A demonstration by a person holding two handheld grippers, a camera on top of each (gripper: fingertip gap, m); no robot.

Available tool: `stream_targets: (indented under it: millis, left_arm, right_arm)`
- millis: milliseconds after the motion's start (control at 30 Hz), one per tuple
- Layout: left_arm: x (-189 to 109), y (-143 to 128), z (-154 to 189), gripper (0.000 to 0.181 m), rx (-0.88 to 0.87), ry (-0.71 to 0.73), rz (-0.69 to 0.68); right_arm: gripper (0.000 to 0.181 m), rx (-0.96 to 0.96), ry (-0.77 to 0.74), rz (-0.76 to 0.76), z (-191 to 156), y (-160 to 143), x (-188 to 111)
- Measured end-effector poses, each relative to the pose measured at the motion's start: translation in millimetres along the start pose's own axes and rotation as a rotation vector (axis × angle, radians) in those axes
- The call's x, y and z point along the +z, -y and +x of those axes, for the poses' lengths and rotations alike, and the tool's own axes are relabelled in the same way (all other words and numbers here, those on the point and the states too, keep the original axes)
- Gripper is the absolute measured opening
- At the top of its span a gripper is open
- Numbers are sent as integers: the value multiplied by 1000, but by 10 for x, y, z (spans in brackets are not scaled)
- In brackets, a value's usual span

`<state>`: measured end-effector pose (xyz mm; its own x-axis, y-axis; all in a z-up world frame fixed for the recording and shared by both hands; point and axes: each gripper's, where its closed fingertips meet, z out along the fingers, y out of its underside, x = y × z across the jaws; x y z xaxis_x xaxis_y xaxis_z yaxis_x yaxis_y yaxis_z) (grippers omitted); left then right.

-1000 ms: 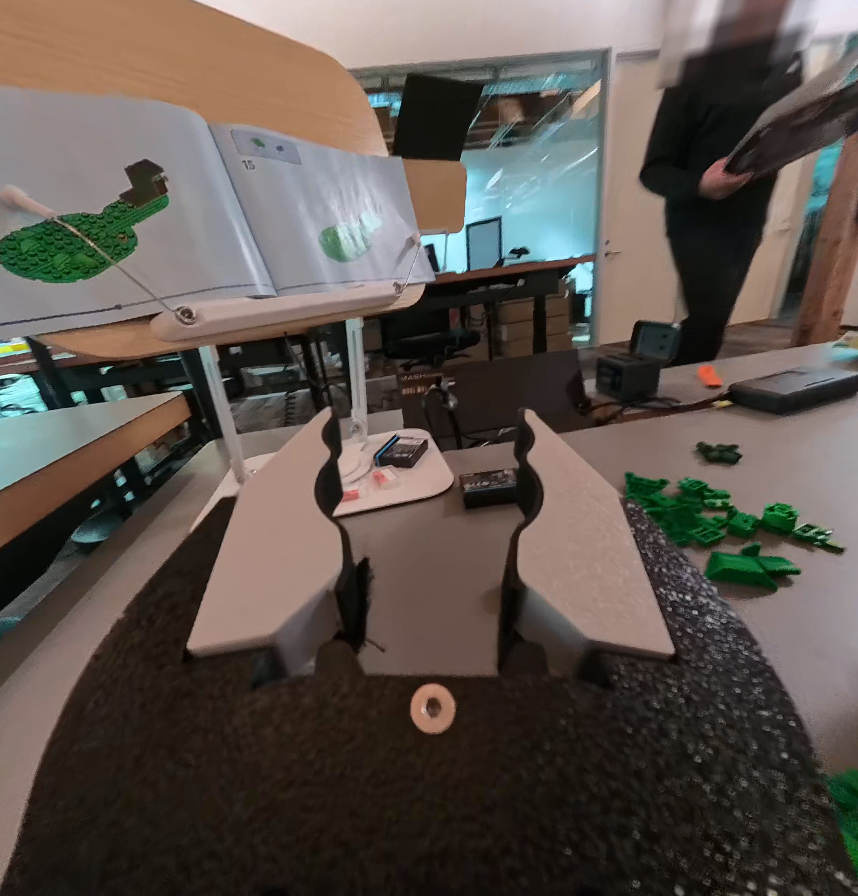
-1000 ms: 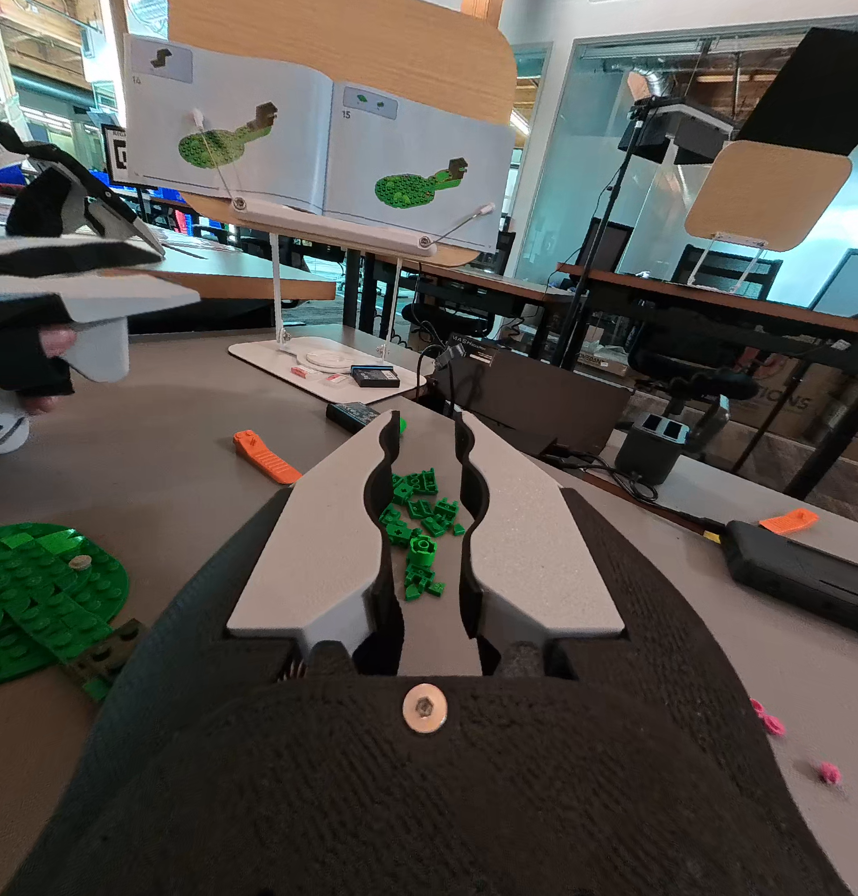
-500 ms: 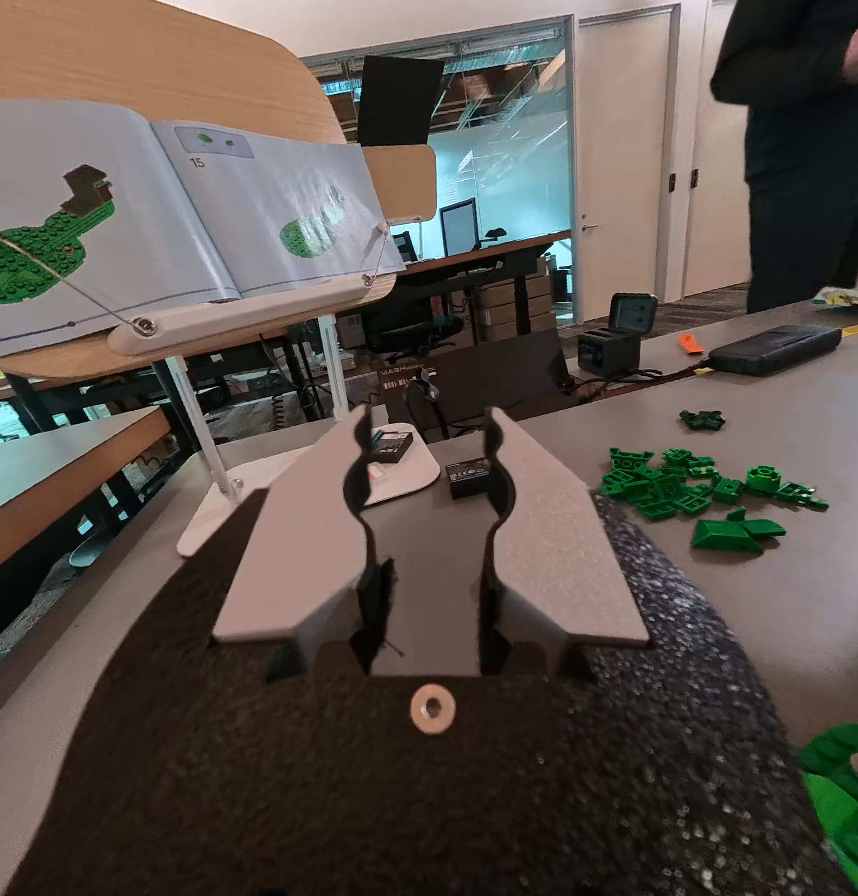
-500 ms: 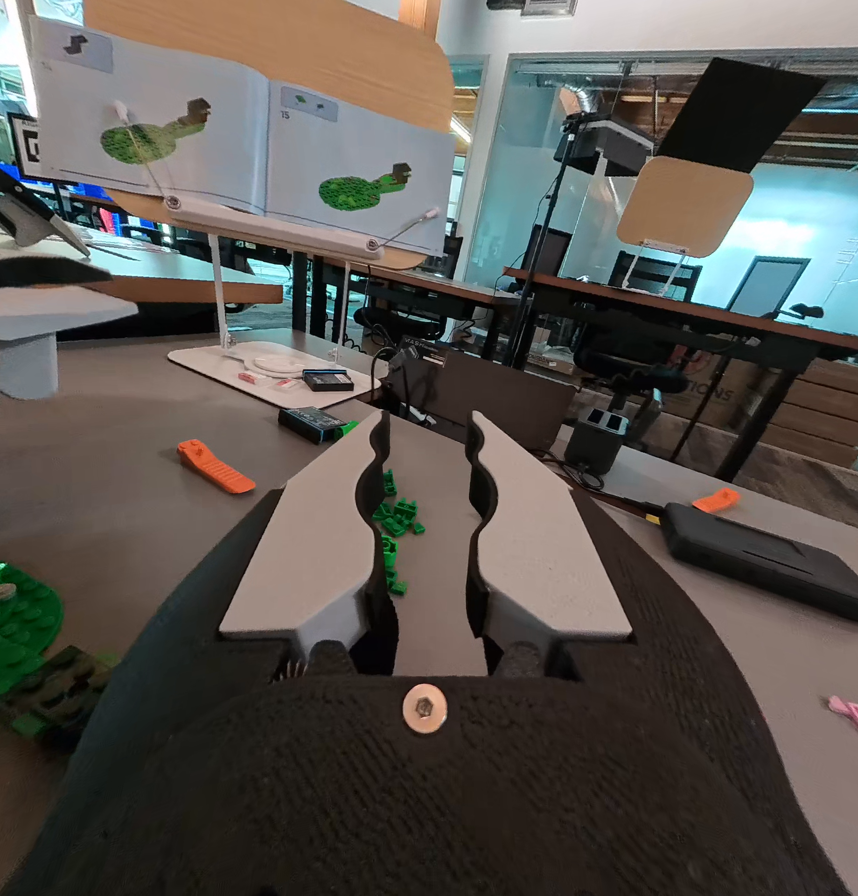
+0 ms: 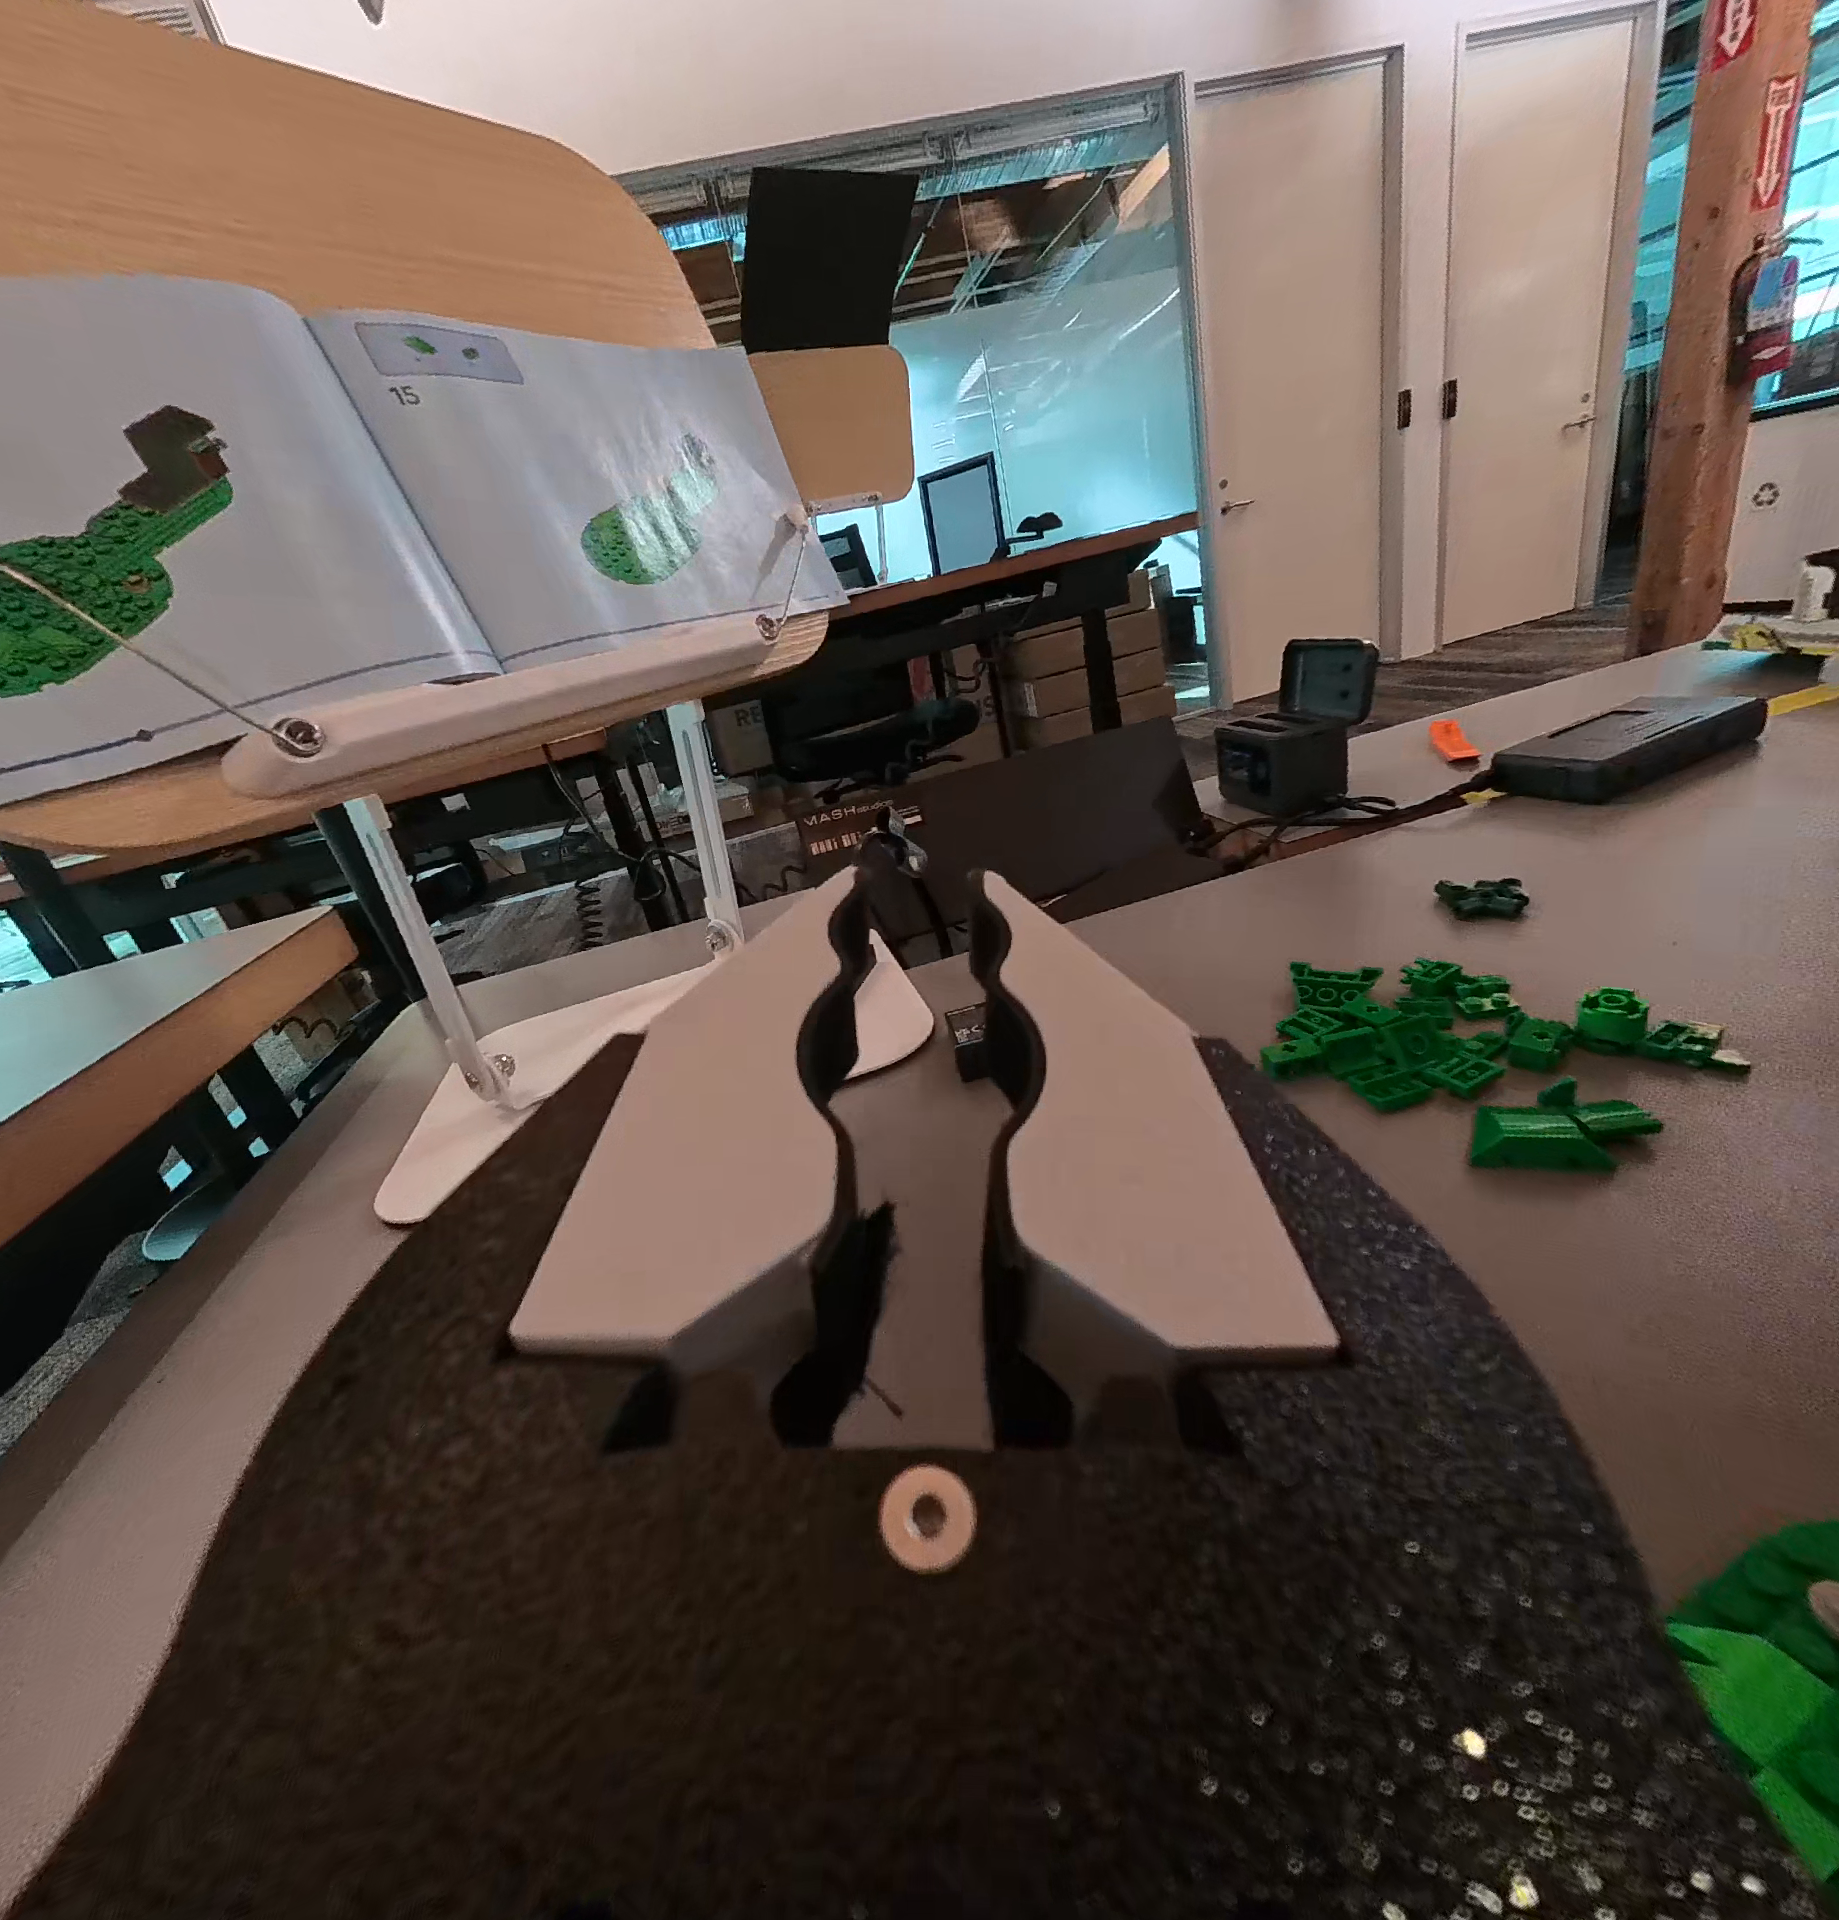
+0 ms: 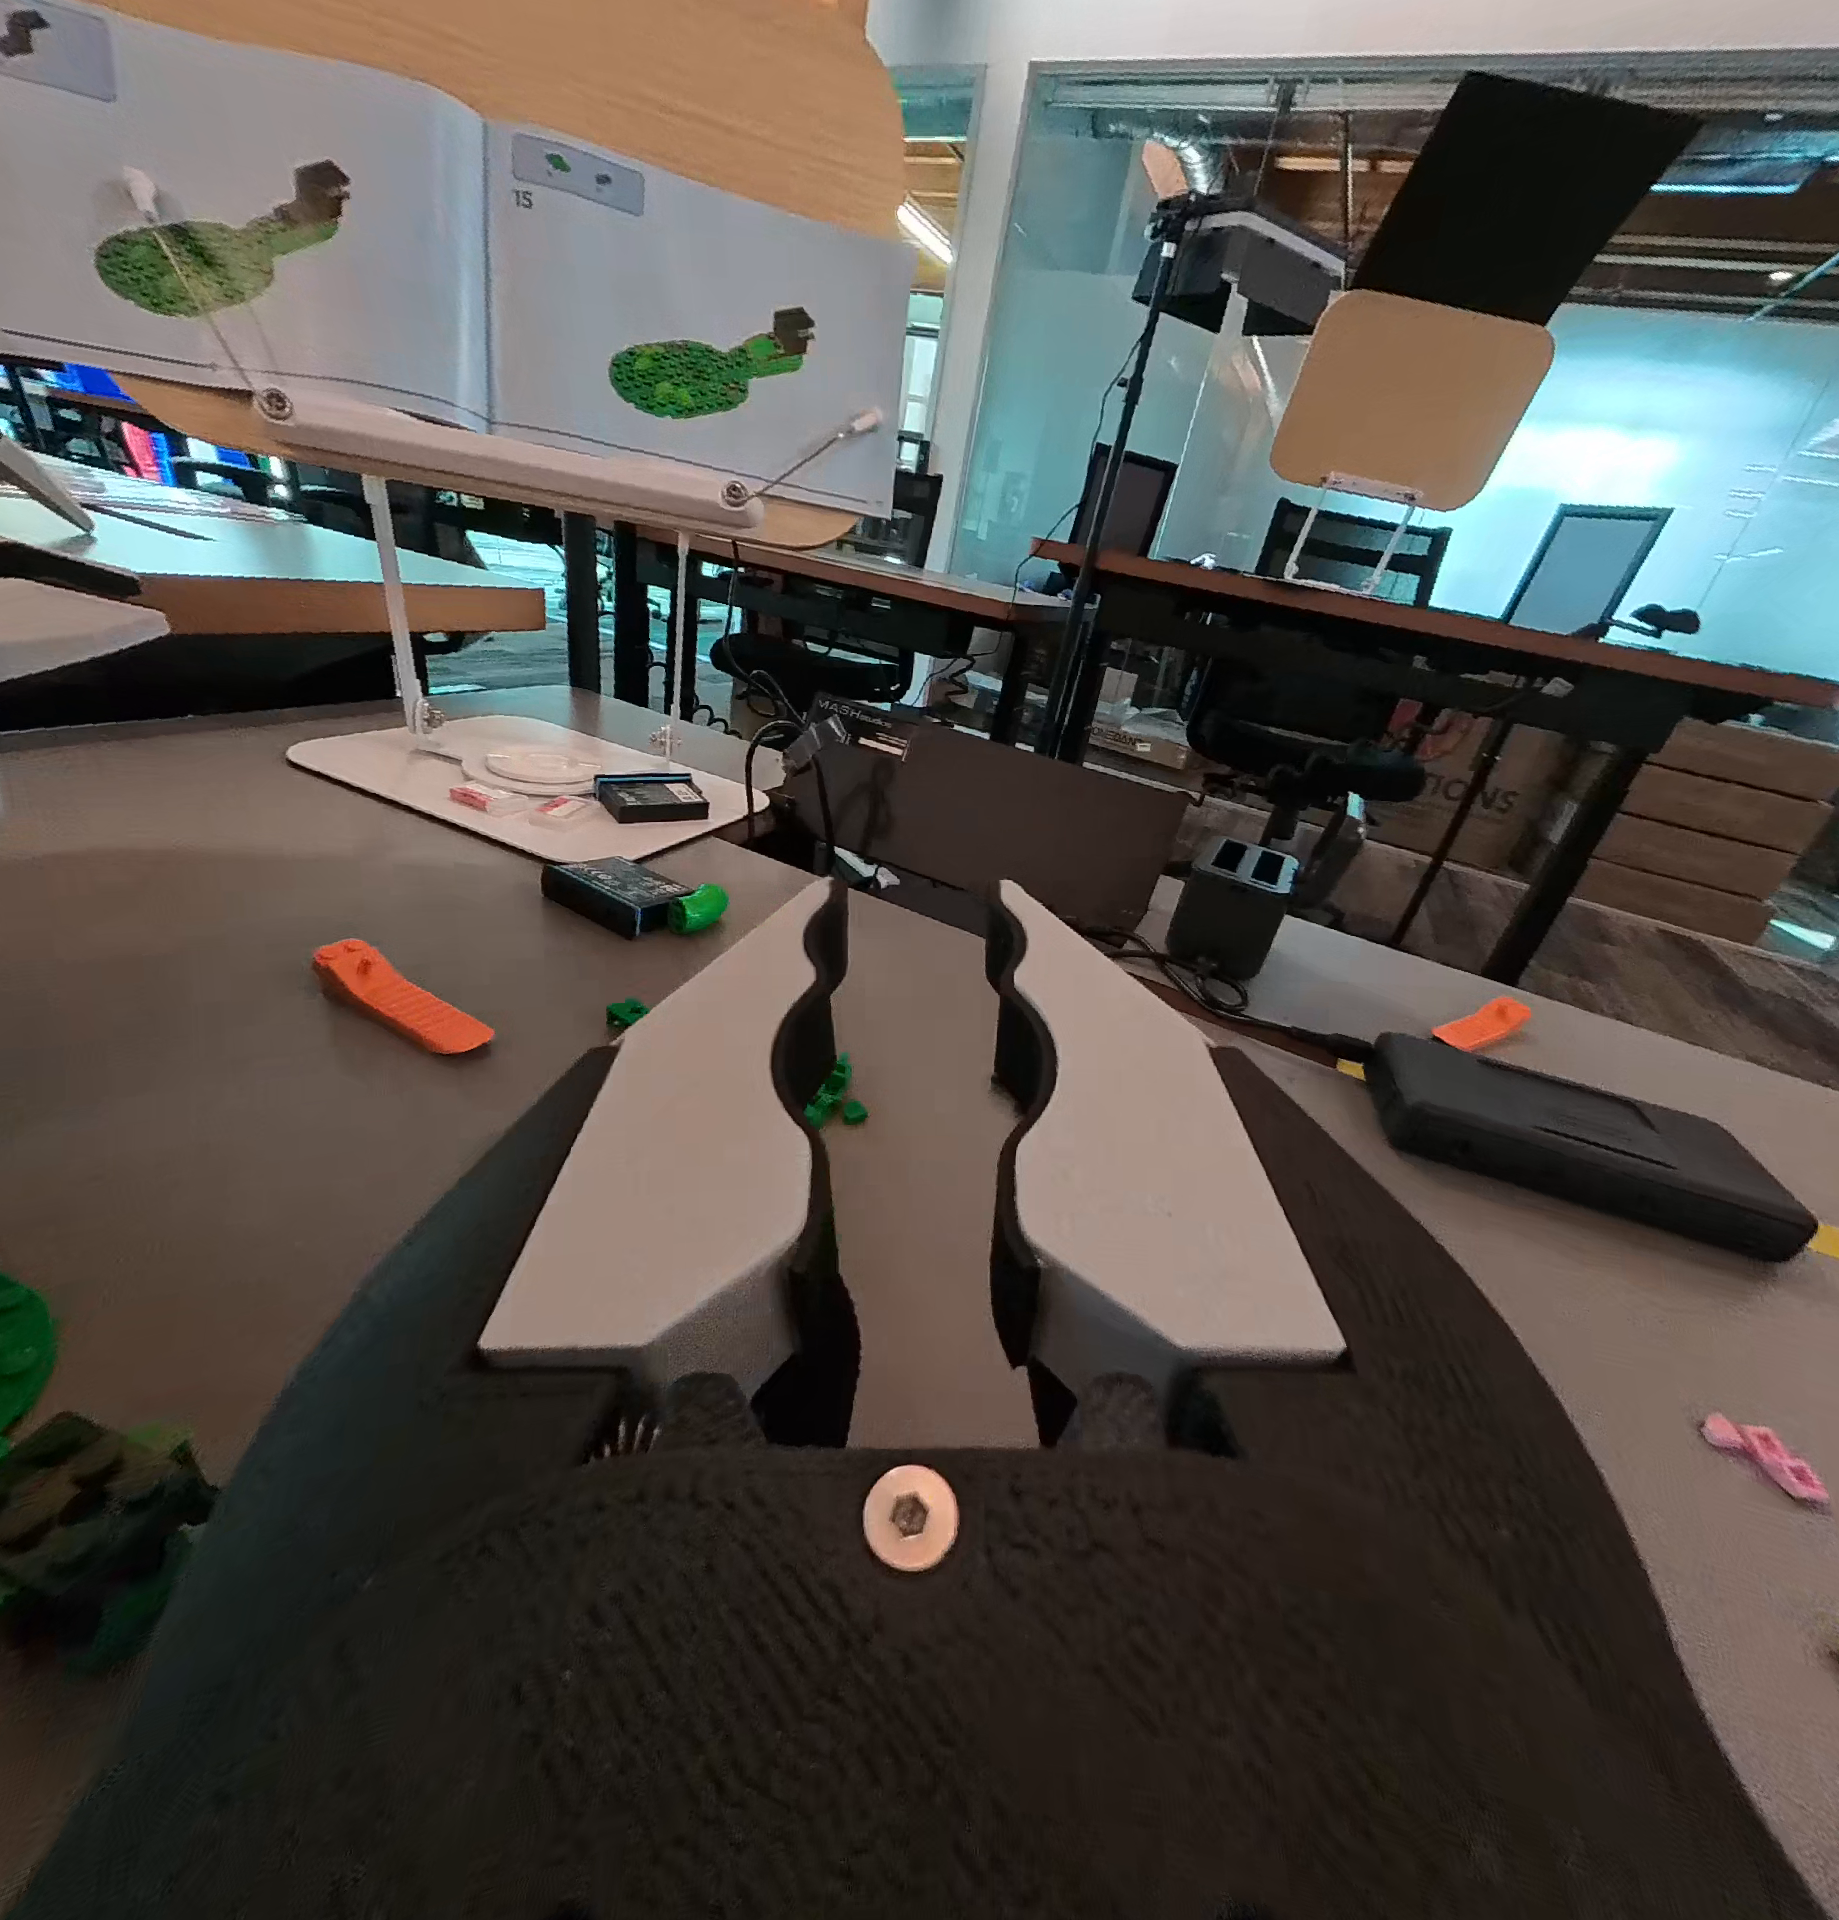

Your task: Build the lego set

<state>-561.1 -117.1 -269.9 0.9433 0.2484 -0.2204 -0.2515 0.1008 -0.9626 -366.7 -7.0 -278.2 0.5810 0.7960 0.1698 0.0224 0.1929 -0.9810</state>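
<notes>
My left gripper (image 5: pixel 917 894) is open with a narrow gap and holds nothing; it hovers over the grey table. A pile of loose green lego pieces (image 5: pixel 1414 1039) lies to its right. The green lego build (image 5: pixel 1788 1683) shows at the bottom right corner. My right gripper (image 6: pixel 917 894) is open and empty, low over the table. A few green pieces (image 6: pixel 832 1101) show between its fingers, on the table under them. The green build (image 6: pixel 1 1371) with a dark block (image 6: pixel 73 1517) lies to its left. The instruction booklet (image 6: pixel 479 260) stands open on a stand.
An orange brick separator (image 6: pixel 401 997), a black battery (image 6: pixel 614 894) and a green piece (image 6: pixel 697 906) lie ahead left. A black power bank (image 6: pixel 1590 1143) and pink pieces (image 6: pixel 1767 1455) lie to the right. The booklet stand's white base (image 5: pixel 479 1132) is near my left gripper. There is about 25 cm between the tips of the two grippers. About 15 cm separates my left fingertips from the green lego build (image 5: pixel 1788 1683).
My left gripper's fingers have closed to a narrower gap. My right gripper has opened wider and swung right, so the green pile now sits under its left finger. The person has left the left view.
</notes>
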Motion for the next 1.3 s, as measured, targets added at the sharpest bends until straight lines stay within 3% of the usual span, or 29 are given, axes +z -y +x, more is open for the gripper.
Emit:
stream_targets:
  millis: [967, 1300]
  left_arm:
    - [7, -36, -78, 14, -45, 4, -6]
    - [20, -14, 95, 13, 40, -54, -2]
  right_arm:
    - [21, -32, -51, -44, 66, -60, 2]
    - [21, -43, -41, -45, 38, -57, 5]
